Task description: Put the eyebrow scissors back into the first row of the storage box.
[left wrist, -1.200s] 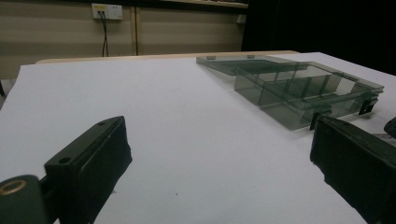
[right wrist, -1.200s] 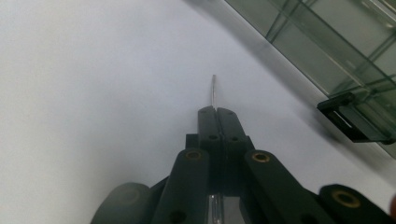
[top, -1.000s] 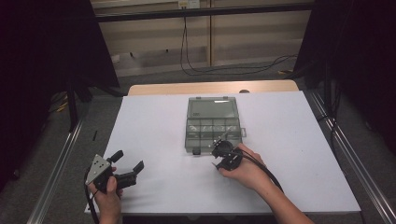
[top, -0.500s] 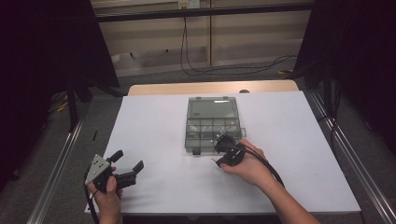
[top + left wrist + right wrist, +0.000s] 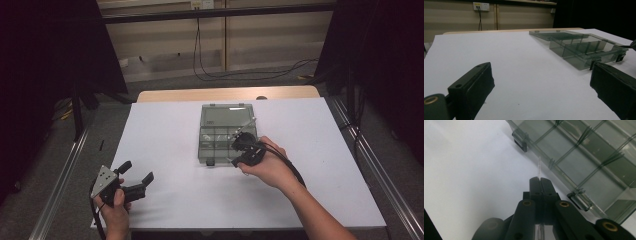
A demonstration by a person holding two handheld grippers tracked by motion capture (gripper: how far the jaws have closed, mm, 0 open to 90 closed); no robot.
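White paper covers our table (image 5: 165, 130). Our grey box (image 5: 227, 131) sits open in the middle. Our right gripper (image 5: 540, 180), by its front edge, pinches 1 thin clear strip (image 5: 539, 167). Our left gripper (image 5: 136, 176) rests near the corner, jaws wide apart.

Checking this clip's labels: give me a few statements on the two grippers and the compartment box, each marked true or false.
1. The right gripper is shut on a thin clear strip. True.
2. The left gripper grips the compartment box. False: its jaws are open, apart from the box, above bare white table.
3. The box's lid is open. True.
4. The box is opaque red. False: it is translucent grey.
5. The right gripper is at the table's far edge. False: it is beside the box's near right corner.
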